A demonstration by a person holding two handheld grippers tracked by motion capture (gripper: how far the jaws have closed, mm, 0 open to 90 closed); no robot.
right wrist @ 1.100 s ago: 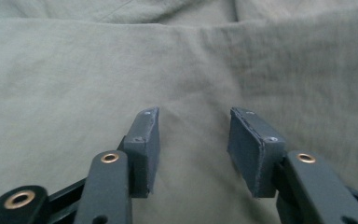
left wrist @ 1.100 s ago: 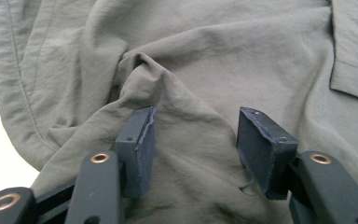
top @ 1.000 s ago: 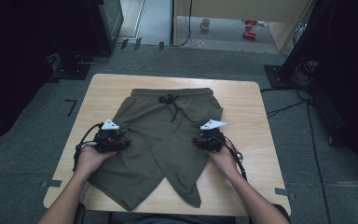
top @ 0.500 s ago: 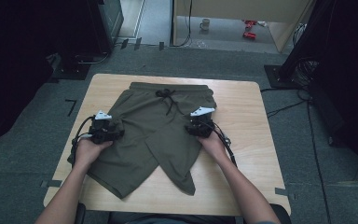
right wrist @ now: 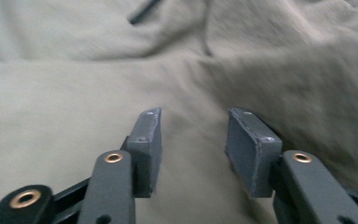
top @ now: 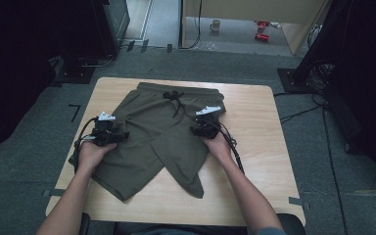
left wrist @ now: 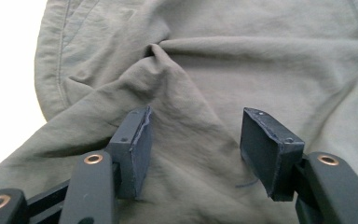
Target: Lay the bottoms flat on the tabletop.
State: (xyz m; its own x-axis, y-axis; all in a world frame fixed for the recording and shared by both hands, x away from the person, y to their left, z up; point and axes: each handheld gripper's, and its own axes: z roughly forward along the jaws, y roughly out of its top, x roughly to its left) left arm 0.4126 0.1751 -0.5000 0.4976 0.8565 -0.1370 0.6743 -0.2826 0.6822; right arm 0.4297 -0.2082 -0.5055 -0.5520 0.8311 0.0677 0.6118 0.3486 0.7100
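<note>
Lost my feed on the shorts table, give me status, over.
Left gripper and right gripper both open, jaws just widening, nothing clamped. Olive shorts flat on table, legs crossed. Nothing in the way.

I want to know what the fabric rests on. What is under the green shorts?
The green shorts lie flat on a light wooden table, whose top shows all around them. Whatever sits directly beneath the fabric is covered.

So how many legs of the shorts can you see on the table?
2. On the olive shorts, one leg runs toward the table's near left, under the left gripper. The other leg crosses over it toward the near middle, beside the right gripper.
</note>
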